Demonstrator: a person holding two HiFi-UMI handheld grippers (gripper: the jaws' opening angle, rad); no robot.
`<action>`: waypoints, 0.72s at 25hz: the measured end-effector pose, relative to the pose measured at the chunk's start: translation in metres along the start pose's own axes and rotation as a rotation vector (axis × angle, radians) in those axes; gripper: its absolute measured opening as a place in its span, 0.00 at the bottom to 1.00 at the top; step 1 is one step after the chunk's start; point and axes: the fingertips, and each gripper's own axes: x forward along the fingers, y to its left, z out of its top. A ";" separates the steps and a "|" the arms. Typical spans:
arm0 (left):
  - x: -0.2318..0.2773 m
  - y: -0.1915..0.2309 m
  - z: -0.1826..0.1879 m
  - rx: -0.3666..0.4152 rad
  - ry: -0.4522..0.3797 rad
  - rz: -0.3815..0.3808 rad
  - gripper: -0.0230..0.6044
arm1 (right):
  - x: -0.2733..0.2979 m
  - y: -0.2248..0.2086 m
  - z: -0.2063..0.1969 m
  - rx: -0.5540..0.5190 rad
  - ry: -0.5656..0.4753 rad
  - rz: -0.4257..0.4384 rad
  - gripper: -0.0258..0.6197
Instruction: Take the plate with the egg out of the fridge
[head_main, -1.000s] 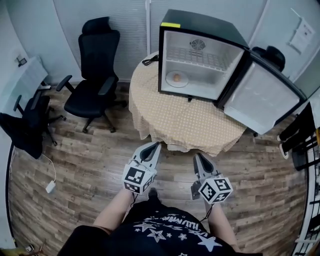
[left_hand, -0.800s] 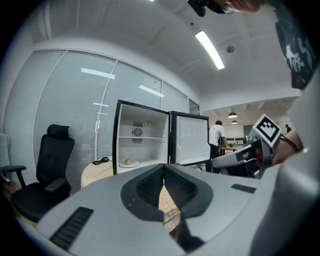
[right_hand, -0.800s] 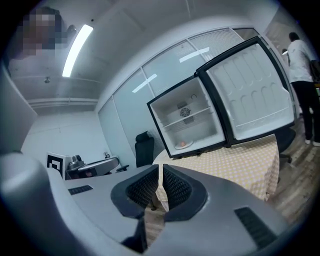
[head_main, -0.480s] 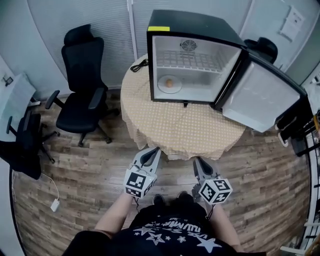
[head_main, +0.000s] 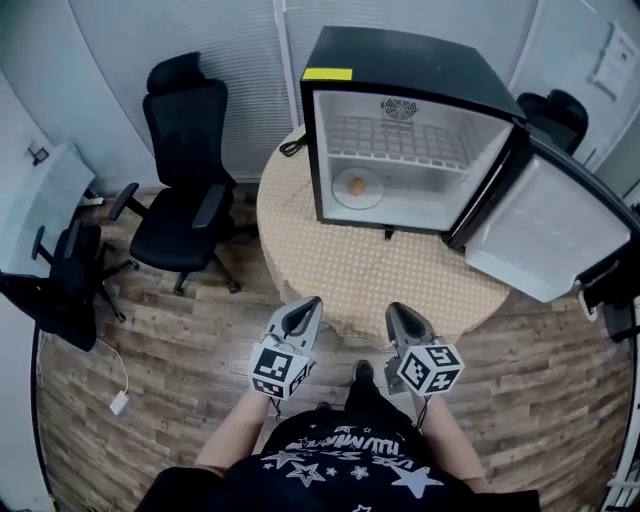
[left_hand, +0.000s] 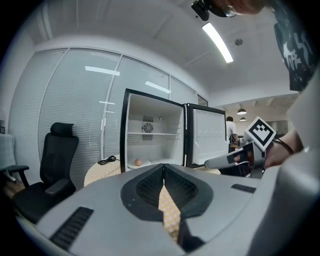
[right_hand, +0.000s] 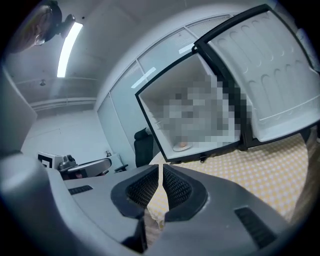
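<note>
Facing fridge (head_main: 410, 70): egg (head_main: 357, 185) on plate (head_main: 373, 193); left claw (head_main: 311, 301), right claw (head_main: 395, 309) seemingly closed.

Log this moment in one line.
fridge: door open | plate with egg: inside fridge, untouched | left gripper: jaws shut, empty | right gripper: jaws shut, empty | both short of table

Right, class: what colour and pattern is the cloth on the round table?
The tablecloth is yellow with small white checks, clearest in the right gripper view.
</note>
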 end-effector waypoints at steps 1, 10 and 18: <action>0.006 0.005 0.004 0.006 -0.002 0.015 0.05 | 0.009 -0.003 0.006 -0.006 0.003 0.015 0.10; 0.063 0.029 0.022 0.022 -0.005 0.113 0.05 | 0.066 -0.042 0.046 -0.019 0.030 0.098 0.10; 0.089 0.046 0.018 0.020 0.035 0.228 0.05 | 0.100 -0.076 0.055 0.014 0.081 0.131 0.10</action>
